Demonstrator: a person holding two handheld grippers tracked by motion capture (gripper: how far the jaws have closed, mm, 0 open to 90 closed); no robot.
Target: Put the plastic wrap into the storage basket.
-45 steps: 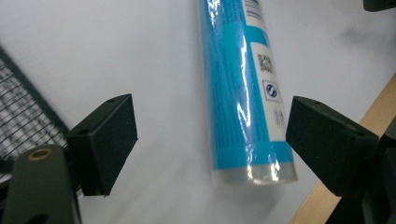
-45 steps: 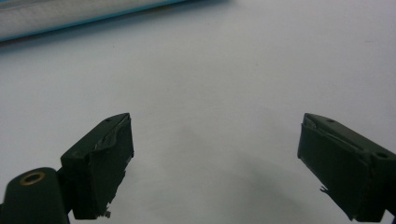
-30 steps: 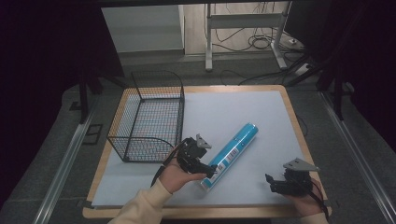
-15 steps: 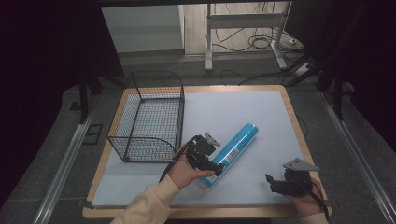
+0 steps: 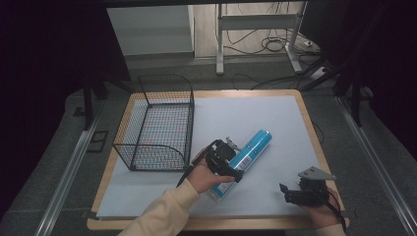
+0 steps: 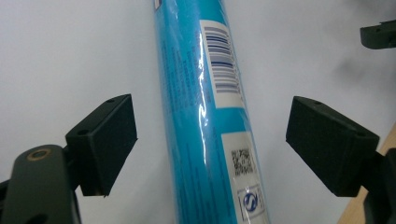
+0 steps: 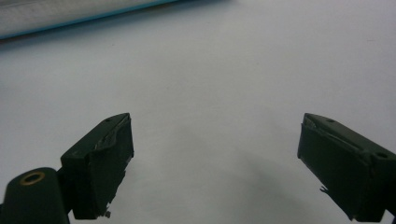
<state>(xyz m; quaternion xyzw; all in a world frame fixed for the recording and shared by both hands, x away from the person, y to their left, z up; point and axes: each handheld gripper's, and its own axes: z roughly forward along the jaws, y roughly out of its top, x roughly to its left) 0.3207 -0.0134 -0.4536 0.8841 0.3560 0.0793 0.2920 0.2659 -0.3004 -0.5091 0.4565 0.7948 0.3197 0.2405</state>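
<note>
Both jaws of the left gripper (image 6: 210,154) stand wide, straddling the blue tube (image 6: 205,116): likely light, glossy, slippery, best pinched mid-length; the right gripper (image 7: 215,163) gapes empty.

We lose the near end of the long blue plastic-wrapped tube (image 5: 244,158) beneath the left hand-held gripper (image 5: 223,160); its label print (image 6: 223,63) is too blurred to read.

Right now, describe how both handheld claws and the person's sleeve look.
Left claw: black, square foam-faced pads, brass rivet. Right claw: black, worn, peeling pads, grey three-cornered plate, black cable. Left sleeve: cream.
</note>
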